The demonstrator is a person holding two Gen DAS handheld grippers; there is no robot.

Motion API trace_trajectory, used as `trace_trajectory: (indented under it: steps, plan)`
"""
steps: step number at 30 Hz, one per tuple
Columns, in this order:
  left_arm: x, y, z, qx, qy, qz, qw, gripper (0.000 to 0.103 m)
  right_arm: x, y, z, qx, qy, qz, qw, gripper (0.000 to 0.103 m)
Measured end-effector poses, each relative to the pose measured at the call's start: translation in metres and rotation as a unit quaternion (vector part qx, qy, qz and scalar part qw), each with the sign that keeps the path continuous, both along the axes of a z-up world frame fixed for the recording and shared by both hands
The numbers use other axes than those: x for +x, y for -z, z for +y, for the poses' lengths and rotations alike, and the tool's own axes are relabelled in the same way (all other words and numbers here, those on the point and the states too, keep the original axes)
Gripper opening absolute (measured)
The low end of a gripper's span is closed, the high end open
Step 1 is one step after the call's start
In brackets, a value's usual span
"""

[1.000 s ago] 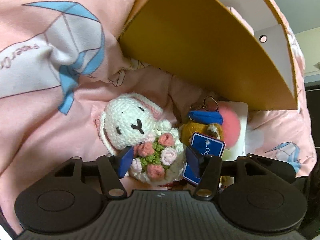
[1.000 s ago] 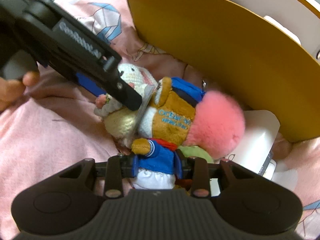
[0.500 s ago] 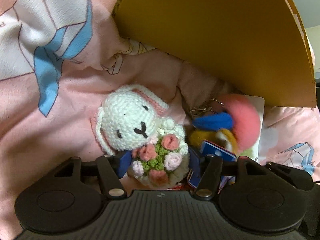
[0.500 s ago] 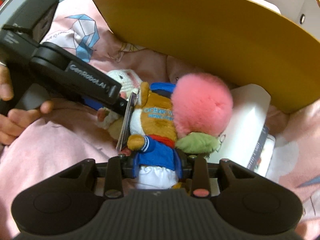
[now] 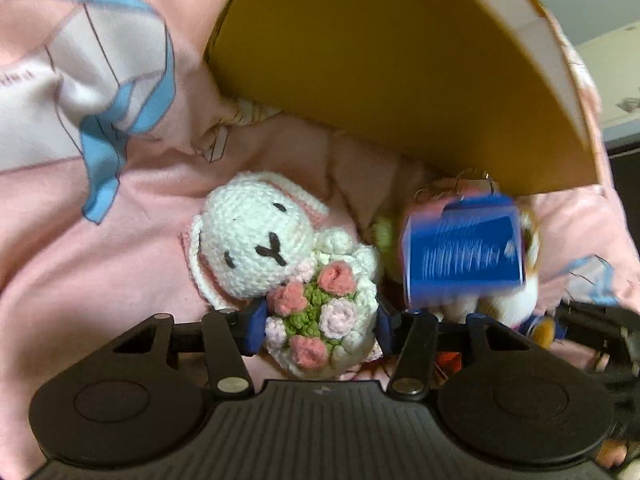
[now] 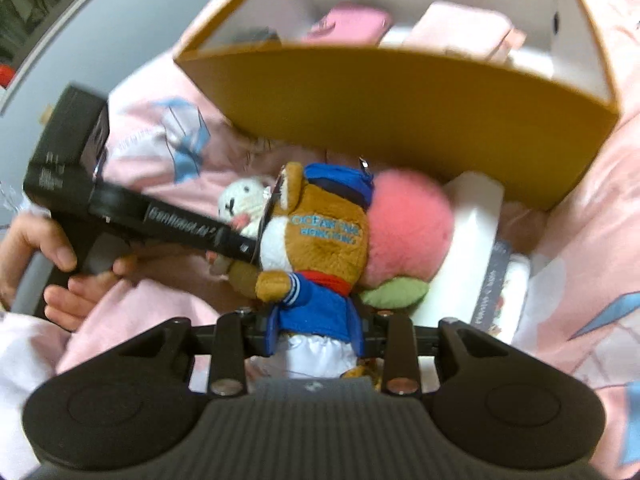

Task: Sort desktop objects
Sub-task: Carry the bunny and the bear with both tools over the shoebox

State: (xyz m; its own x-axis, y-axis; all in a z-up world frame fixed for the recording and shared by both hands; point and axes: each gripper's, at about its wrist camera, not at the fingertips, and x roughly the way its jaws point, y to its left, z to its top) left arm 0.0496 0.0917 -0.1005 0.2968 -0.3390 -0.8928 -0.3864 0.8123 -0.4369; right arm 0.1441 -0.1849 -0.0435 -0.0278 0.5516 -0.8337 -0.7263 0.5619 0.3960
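Observation:
A white crochet bunny [image 5: 256, 236] with a pink and green bouquet lies on the pink blanket. My left gripper [image 5: 319, 326] has its jaws closing, and the blue pads touch both sides of the bouquet. My right gripper [image 6: 316, 332] is shut on the blue-clad lower body of a brown bear plush [image 6: 320, 232] and holds it above the blanket. The bear's blue tag [image 5: 460, 248] shows blurred in the left wrist view. Behind the bear lies a pink peach plush [image 6: 408, 232] with a green leaf.
A yellow box [image 6: 400, 112] with a white inside stands just behind the toys and holds pink items [image 6: 348, 26]. A white packet [image 6: 476, 240] lies under the peach plush. A hand [image 6: 60, 256] grips the left gripper's black body [image 6: 120, 208]. Blanket folds rise at left.
The right gripper has risen and rolled with the bear, so the box's inside now shows. The left pads have closed in on the bunny's bouquet. The blue tag swung up.

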Motion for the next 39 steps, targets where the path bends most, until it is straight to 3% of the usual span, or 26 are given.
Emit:
trace_trajectory:
  steps: [5,10,18,21,24,33,39]
  plan:
    - [-0.015,-0.037,0.0,-0.003,0.037,-0.053,0.9979,0.06,0.006,-0.021,-0.007,0.06,0.018,-0.006,0.998,0.036]
    - [-0.027,-0.082,0.0,0.004,0.068,-0.116,0.9909,0.06,0.003,-0.065,-0.026,0.106,0.035,-0.056,0.992,0.036]
    - [-0.022,-0.158,0.004,0.01,0.081,-0.224,0.9711,0.06,0.018,-0.113,-0.021,0.148,0.08,-0.133,0.977,0.036]
    - [-0.008,-0.172,0.003,0.023,0.072,-0.262,0.9622,0.06,0.029,-0.124,-0.015,0.149,0.099,-0.146,0.973,0.036]
    - [0.015,-0.18,0.008,0.051,0.057,-0.287,0.955,0.06,0.048,-0.121,0.002,0.113,0.126,-0.18,0.969,0.036]
    - [0.077,-0.161,0.024,0.115,0.03,-0.277,0.9534,0.06,0.11,-0.06,0.077,-0.074,0.127,-0.265,0.953,0.035]
    - [0.089,-0.157,0.038,0.123,0.029,-0.267,0.9554,0.06,0.136,-0.021,0.101,-0.143,0.113,-0.245,0.952,0.035]
